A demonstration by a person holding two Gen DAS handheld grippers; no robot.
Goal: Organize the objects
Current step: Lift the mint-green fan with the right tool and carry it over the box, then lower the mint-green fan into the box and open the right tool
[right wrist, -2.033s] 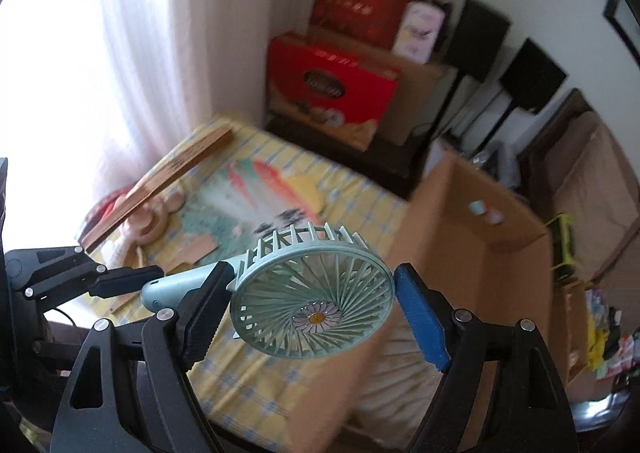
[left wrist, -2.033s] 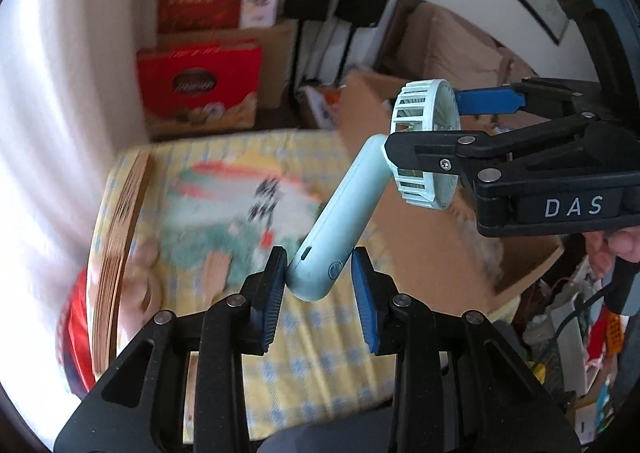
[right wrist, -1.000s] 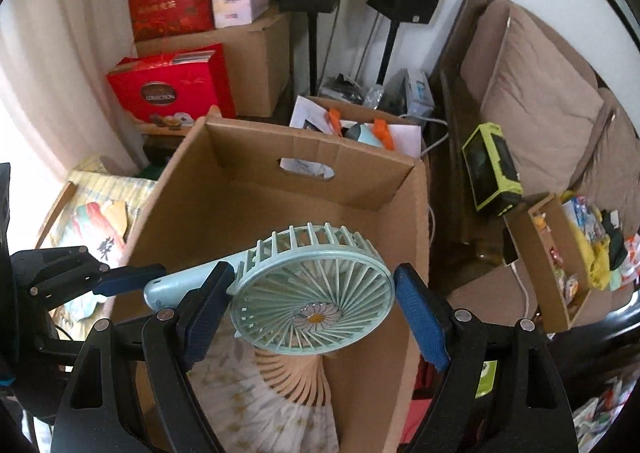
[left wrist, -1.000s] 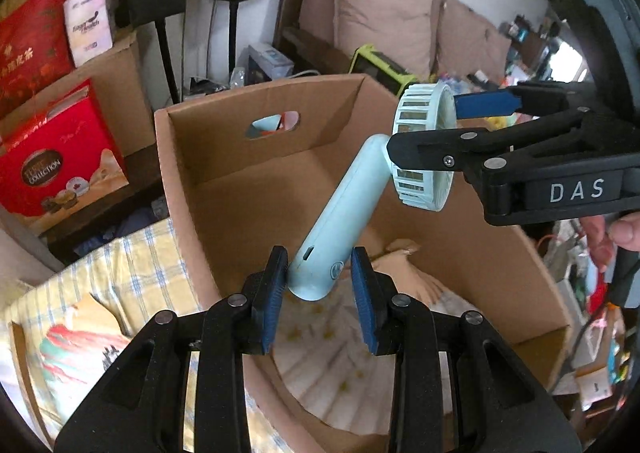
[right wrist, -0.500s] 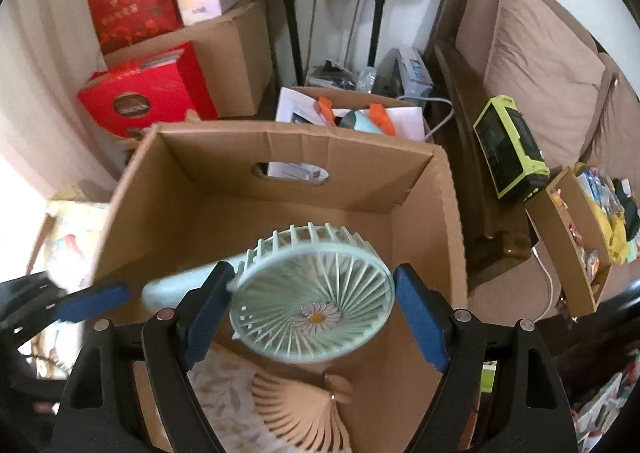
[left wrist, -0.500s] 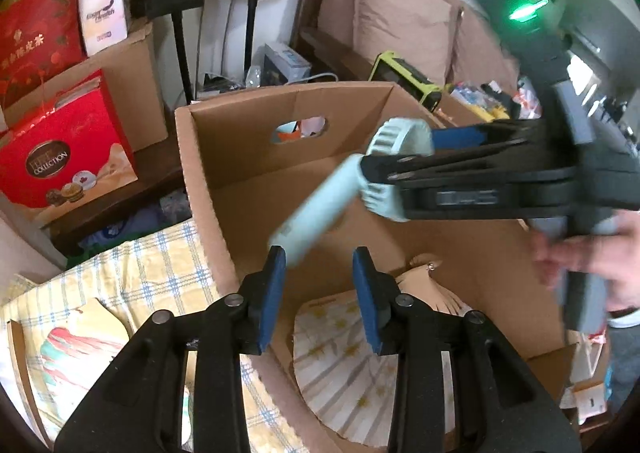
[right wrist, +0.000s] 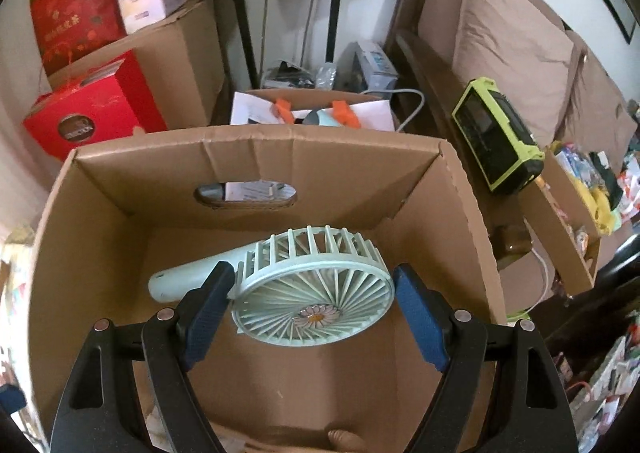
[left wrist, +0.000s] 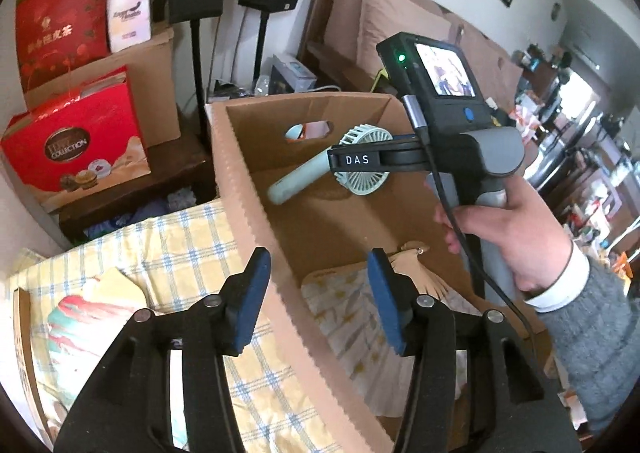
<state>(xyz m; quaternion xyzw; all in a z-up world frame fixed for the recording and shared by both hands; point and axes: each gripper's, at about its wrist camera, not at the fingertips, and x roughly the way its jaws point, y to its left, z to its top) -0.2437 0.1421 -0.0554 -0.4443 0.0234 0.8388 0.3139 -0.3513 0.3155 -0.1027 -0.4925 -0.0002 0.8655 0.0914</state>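
Right tool (right wrist: 312, 309) grips the mint fan's head (right wrist: 314, 293) over the cardboard box (right wrist: 468, 213); left tool (left wrist: 316, 301) has just opened, empty. Next: lower and release.

— We see a pale mint-green handheld fan (right wrist: 316, 293) with a small daisy, white petals and an orange heart, at its hub. What colour do we give the cardboard box (right wrist: 460, 213)?

— Plain brown. The right claw (right wrist: 312, 309) is black with blue pads, and so is the left claw (left wrist: 316, 297).

— At nine o'clock of the box in the left wrist view, we note a cloth (left wrist: 168, 249) checked in yellow, white and pale blue.

— And the folding fan (left wrist: 352, 317) lying in the box is cream with small yellow marks, its ribs tan. At ten o'clock we see a red gift box (left wrist: 76, 149).

— We see a grey sleeve (left wrist: 596, 337) with a white cuff.
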